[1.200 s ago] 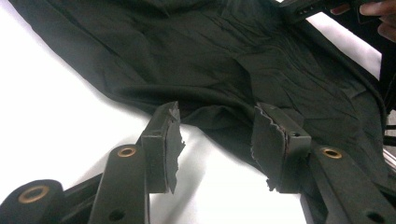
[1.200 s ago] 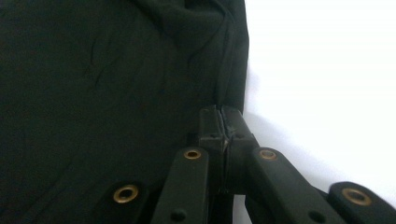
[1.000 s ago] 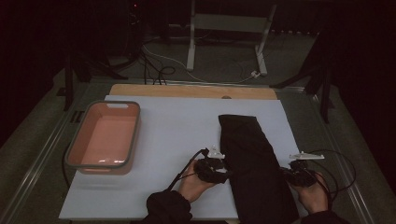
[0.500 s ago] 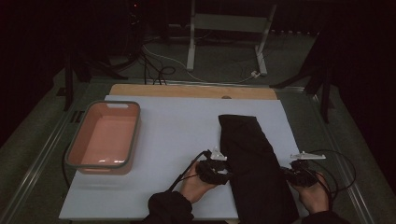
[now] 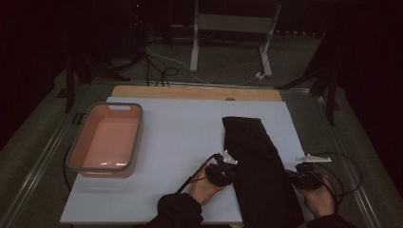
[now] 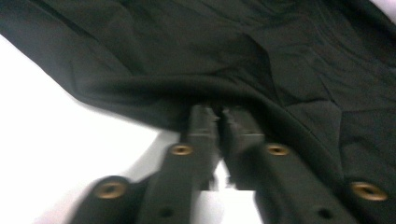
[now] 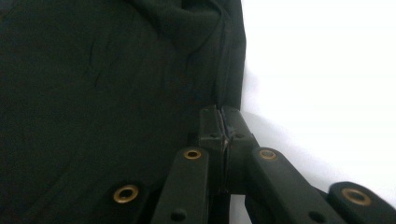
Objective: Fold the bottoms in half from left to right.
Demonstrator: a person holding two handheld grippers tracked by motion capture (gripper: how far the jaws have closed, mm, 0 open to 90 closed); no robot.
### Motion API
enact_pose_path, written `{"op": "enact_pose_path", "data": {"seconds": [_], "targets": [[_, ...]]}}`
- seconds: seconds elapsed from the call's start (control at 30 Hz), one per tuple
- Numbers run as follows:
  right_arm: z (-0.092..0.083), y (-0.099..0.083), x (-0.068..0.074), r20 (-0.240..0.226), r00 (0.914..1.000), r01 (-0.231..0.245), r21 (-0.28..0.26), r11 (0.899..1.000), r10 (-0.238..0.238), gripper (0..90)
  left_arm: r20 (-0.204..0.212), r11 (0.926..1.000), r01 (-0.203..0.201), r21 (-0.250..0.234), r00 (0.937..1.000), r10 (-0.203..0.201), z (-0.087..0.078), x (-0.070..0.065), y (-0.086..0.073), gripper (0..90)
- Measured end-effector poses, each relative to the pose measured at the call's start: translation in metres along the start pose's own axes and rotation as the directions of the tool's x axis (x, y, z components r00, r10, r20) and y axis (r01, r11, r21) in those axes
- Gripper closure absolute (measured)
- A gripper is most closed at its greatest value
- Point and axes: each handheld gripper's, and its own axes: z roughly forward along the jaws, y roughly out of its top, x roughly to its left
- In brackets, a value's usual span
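Observation:
A long black cloth (image 5: 254, 156) lies folded on the white table (image 5: 180, 128), running from mid-right toward the near edge. My left gripper (image 5: 231, 171) sits at the cloth's left edge. Its jaws have just been closing and now pinch the cloth's hem (image 6: 140, 93), as the left gripper (image 6: 219, 112) view shows from close up. My right gripper (image 5: 291, 176) is at the cloth's right edge. In the right gripper (image 7: 223, 112) view the jaws stand pressed together on the edge of the cloth (image 7: 93, 93).
A pink tub (image 5: 119, 104) with a grey rim stands at the table's left side. A wooden strip (image 5: 190, 91) borders the far edge. Cables trail from both grippers near the front. Beyond the table are a stand's legs and floor cables.
My left gripper has edged slightly right onto the cloth's left edge. The right hand and the cloth have stayed where they were.

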Motion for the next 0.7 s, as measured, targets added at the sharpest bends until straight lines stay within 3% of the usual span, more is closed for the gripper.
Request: {"op": "enact_pose_path", "data": {"seconds": [0.2,0.7], "targets": [[-0.002,0.0,-0.002,0.007,1.0,-0.004,-0.004,1.0,0.004,88.7,-0.022,0.9993,-0.033,-0.015,0.9992,0.033,-0.013,-0.001,0.0,90.0],[-0.004,-0.001,-0.006,0.009,0.9996,-0.029,0.0,1.0,0.029,88.7,-0.051,0.9993,-0.005,-0.037,0.9987,0.003,-0.044,0.012,-0.019,90.0]]}}
